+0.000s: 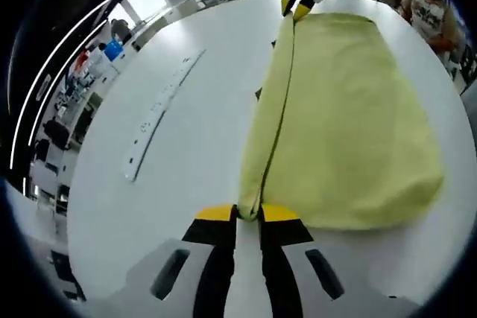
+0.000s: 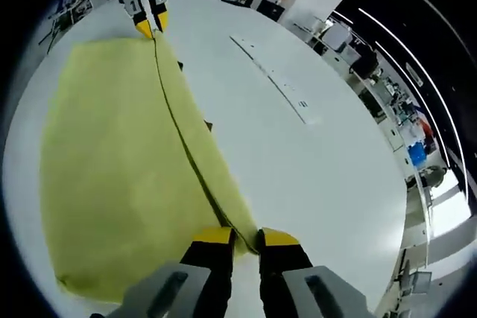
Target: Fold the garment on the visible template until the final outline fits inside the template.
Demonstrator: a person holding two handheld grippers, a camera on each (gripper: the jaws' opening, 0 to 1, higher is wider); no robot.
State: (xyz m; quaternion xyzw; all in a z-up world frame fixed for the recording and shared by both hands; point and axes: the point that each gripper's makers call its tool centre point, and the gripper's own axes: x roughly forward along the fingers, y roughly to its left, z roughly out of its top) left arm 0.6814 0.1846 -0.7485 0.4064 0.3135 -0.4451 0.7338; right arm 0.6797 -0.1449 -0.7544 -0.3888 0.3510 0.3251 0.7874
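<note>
1. A wide white table (image 1: 194,132) carries everything; beyond its far edge lies an open room with desks, chairs and ceiling light strips, too small to tell in detail.
2. The yellow garment (image 1: 350,117) lies spread on the table, flat over most of its area. One long edge is lifted into a raised fold that runs taut in a straight line between the two grippers, with a dark crease along it. In the right gripper view the same garment (image 2: 112,176) fills the left half of the table top.
3. A long pale strip (image 1: 160,109) with small dark marks lies on the bare table, well apart from the garment's folded edge; in the right gripper view it (image 2: 272,76) runs diagonally. Nothing lies between it and the cloth.
4. The left gripper (image 1: 248,212) has its yellow-tipped fingers clenched on the near end of the fold.
5. The right gripper (image 2: 246,237) likewise pinches the other end of that fold; each gripper appears small at the far end in the other's view.
</note>
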